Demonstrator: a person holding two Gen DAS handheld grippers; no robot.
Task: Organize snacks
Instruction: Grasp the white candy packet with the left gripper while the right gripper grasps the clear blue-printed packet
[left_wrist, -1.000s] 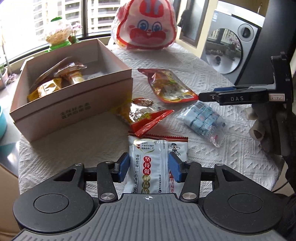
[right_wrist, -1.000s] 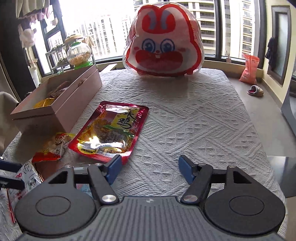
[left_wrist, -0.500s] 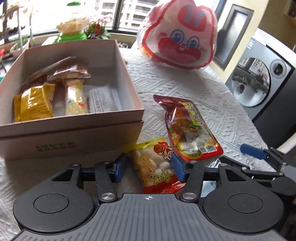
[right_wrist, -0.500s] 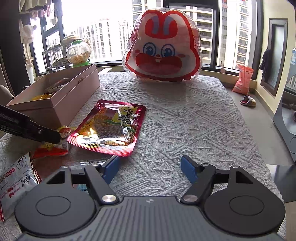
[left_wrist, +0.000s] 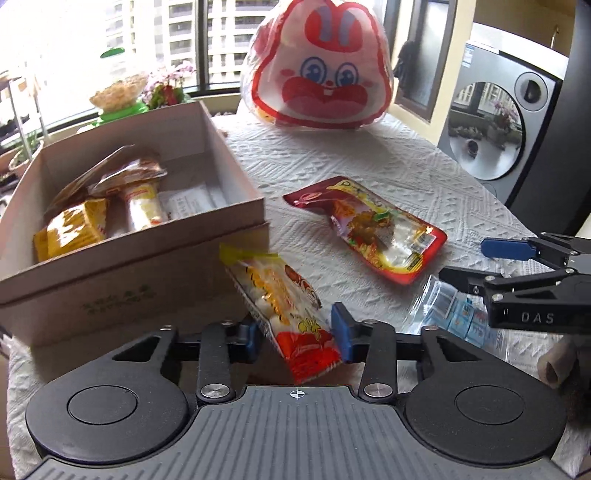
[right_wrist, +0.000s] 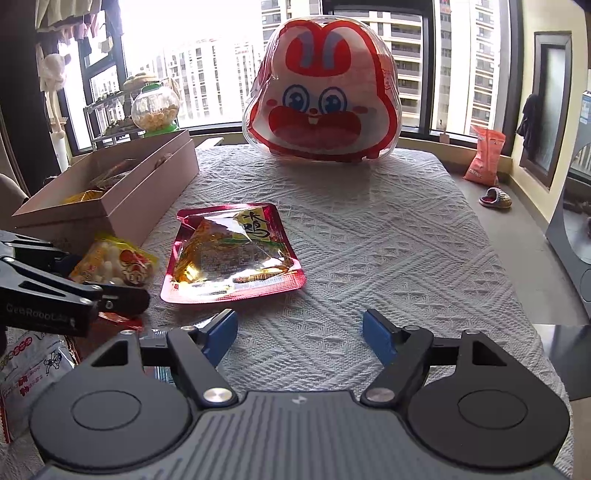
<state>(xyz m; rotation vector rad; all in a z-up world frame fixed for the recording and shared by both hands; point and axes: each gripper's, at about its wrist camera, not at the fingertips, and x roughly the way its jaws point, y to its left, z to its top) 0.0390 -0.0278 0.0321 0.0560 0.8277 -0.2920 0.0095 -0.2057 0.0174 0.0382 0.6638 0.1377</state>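
Note:
My left gripper (left_wrist: 297, 334) is shut on a yellow and red snack packet (left_wrist: 280, 299) and holds it tilted, lifted beside the front wall of the cardboard box (left_wrist: 147, 266); the packet also shows in the right wrist view (right_wrist: 114, 264). The box holds several snack packets (left_wrist: 74, 225). My right gripper (right_wrist: 299, 332) is open and empty, low over the white tablecloth. A red foil packet (right_wrist: 232, 254) lies just ahead of it. A clear bag of blue candies (left_wrist: 454, 314) lies under the right gripper in the left wrist view. A white packet (right_wrist: 29, 365) lies at the near left.
A big red and white rabbit-face snack bag (right_wrist: 325, 96) stands at the table's far end. A jar with a green base (right_wrist: 155, 110) sits behind the box. A grey appliance with a round door (left_wrist: 495, 122) stands right of the table.
My left gripper moved from over the white packet to the yellow and red packet, shut on it and lifted it. My right gripper stayed open and shifted little.

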